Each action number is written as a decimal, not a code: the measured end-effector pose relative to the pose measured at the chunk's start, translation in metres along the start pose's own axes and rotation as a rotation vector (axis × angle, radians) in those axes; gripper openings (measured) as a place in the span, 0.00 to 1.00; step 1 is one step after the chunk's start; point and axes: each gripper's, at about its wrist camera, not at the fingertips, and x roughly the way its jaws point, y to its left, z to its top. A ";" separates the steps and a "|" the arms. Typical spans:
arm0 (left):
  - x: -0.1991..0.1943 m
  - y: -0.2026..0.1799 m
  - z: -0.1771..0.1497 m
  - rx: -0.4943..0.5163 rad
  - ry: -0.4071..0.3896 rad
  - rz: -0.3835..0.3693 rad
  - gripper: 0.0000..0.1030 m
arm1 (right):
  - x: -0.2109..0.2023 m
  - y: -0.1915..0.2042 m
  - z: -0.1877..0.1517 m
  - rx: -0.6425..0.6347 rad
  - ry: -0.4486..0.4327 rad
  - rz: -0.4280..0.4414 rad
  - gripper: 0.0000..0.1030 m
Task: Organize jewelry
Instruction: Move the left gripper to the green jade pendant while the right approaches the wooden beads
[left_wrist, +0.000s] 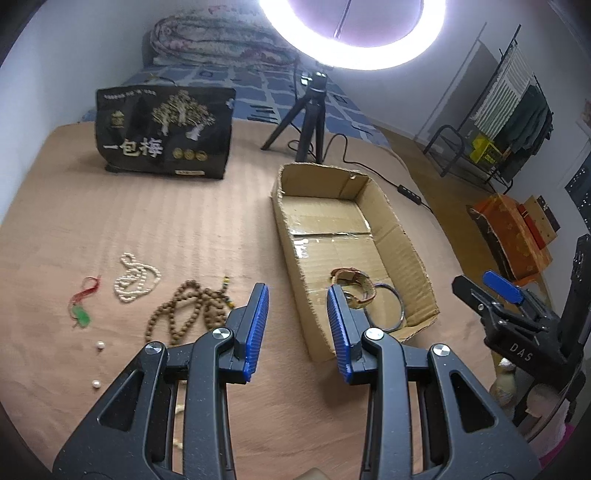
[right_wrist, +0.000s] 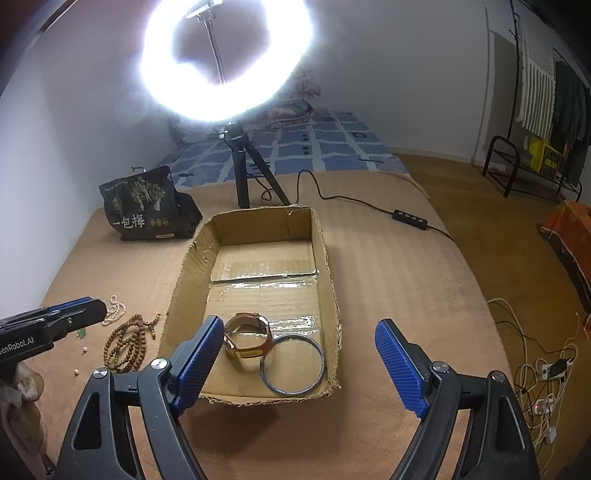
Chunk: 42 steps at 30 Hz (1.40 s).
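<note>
We see the cardboard box (left_wrist: 354, 236) already holding a watch (right_wrist: 247, 338) and bangle (right_wrist: 292, 365). Our left hand-held gripper (left_wrist: 297, 325), open and empty, is nearer the wooden bead necklace (left_wrist: 184, 314), lying just left of it; our right hand-held gripper (right_wrist: 299, 363) gapes empty over the box.

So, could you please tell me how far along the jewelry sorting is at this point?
Partly done. The watch and metal bangle already lie in the cardboard box. Nothing is in hand: the left claw and right claw are both open and empty. Left on the mat: the wooden bead strand, pearl necklace, green pendant and two loose pearls.
</note>
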 end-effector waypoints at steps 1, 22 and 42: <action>-0.004 0.002 0.000 0.005 -0.006 0.011 0.32 | -0.002 0.001 -0.001 0.000 -0.003 0.000 0.83; -0.069 0.090 0.001 0.001 -0.100 0.228 0.53 | -0.041 0.086 -0.007 -0.122 -0.067 0.106 0.91; -0.032 0.231 -0.008 -0.237 0.083 0.265 0.53 | 0.041 0.191 -0.035 -0.308 0.159 0.222 0.92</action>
